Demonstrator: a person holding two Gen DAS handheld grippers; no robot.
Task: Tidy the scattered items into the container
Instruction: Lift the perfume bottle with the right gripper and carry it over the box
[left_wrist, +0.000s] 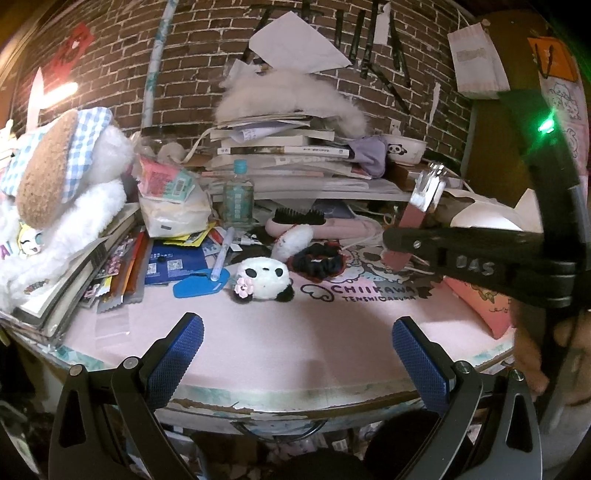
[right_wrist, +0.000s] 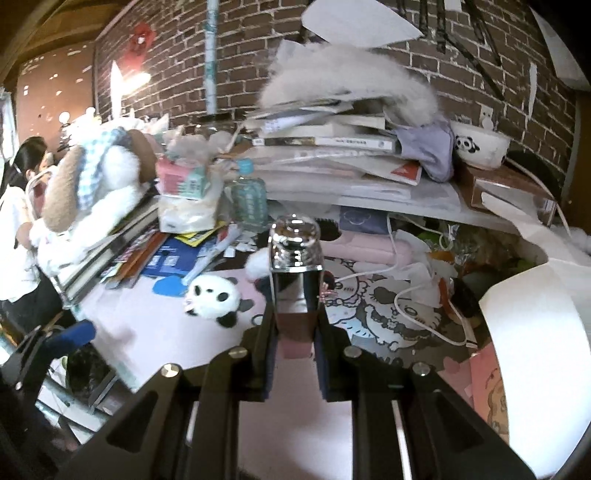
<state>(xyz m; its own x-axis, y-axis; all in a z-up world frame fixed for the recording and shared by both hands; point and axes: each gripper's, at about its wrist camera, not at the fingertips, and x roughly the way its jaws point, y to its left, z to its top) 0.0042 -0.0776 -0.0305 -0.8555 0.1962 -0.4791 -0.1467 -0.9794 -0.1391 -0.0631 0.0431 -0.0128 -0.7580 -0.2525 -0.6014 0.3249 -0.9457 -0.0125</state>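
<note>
My right gripper (right_wrist: 295, 317) is shut on a pink perfume bottle (right_wrist: 295, 284) with a shiny silver cap, holding it upright above the pink desk mat (right_wrist: 147, 317). In the left wrist view the same bottle (left_wrist: 415, 214) hangs at the right, clamped by the right gripper (left_wrist: 397, 242), beside a white container (left_wrist: 487, 221). My left gripper (left_wrist: 299, 339) is open over the mat's front edge, nothing between its blue pads. A panda plush (left_wrist: 264, 277), a black scrunchie (left_wrist: 317, 260) and a white fluffy puff (left_wrist: 291, 240) lie on the mat.
A white stuffed dog (left_wrist: 62, 192) sits on books at the left. Behind stand a water bottle (left_wrist: 238, 195), a snack bag (left_wrist: 173, 206), a pink hairbrush (left_wrist: 299, 219) and a book pile (left_wrist: 280, 147). White cables (right_wrist: 417, 314) cross the mat. A person (right_wrist: 18, 221) sits far left.
</note>
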